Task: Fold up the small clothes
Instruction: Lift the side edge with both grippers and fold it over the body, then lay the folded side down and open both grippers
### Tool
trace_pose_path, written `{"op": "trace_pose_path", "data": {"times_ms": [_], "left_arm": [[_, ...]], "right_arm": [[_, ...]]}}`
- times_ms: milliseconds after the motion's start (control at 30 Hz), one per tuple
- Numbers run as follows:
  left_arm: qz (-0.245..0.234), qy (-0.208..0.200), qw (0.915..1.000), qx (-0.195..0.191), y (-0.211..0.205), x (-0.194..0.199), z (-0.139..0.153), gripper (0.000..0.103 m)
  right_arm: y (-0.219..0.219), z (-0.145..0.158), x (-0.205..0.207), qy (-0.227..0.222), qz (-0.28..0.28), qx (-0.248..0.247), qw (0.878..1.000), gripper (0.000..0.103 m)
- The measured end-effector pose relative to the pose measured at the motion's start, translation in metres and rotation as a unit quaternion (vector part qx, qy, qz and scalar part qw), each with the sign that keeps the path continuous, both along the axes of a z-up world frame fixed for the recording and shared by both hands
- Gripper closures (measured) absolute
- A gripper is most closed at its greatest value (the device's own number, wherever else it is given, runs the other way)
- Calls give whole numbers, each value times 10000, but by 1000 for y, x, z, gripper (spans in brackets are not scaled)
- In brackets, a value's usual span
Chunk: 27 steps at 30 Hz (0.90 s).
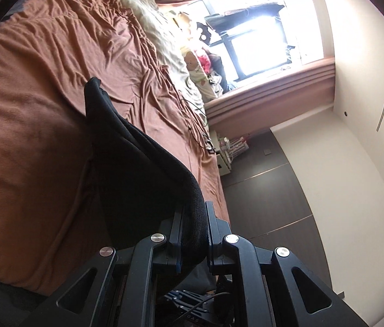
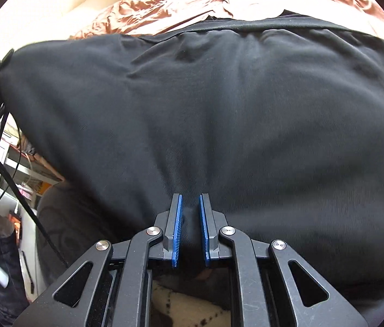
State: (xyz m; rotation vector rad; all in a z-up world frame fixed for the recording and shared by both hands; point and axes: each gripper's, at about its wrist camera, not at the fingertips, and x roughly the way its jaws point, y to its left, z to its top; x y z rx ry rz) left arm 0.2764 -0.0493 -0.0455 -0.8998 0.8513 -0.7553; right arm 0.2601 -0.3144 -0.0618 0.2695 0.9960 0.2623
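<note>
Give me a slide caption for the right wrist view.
Right gripper pinches a black garment spread over a rust-coloured bed sheet.

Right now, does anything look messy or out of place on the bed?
The brown sheet is heavily wrinkled, and a thin black cable trails loose across it near the far edge. The black garment itself shows no damage, only soft creases.

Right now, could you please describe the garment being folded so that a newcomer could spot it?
Find the bed's rust-brown sheet. Above it hangs a black garment, pinched by the left hand-held gripper and the right hand-held gripper. It is the only black cloth there.
</note>
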Motion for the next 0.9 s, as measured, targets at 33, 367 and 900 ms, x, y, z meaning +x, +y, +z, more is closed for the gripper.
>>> {"op": "trace_pose_path", "data": {"times_ms": [33,367,900], "left_arm": [[-50,-34,10000,-5,-6,0,4,90],[-447,-209,9988,4,-64,9,35,90],[-1323,-299,9907,117,-178,29,51,90]], "right_arm": [[-2,1,-4,-2,1,47,10000,93],[-58,28,-43,-445,-415,369,9975,93],[-156,61,-111,-1073,-1200,750,9841,47]]}}
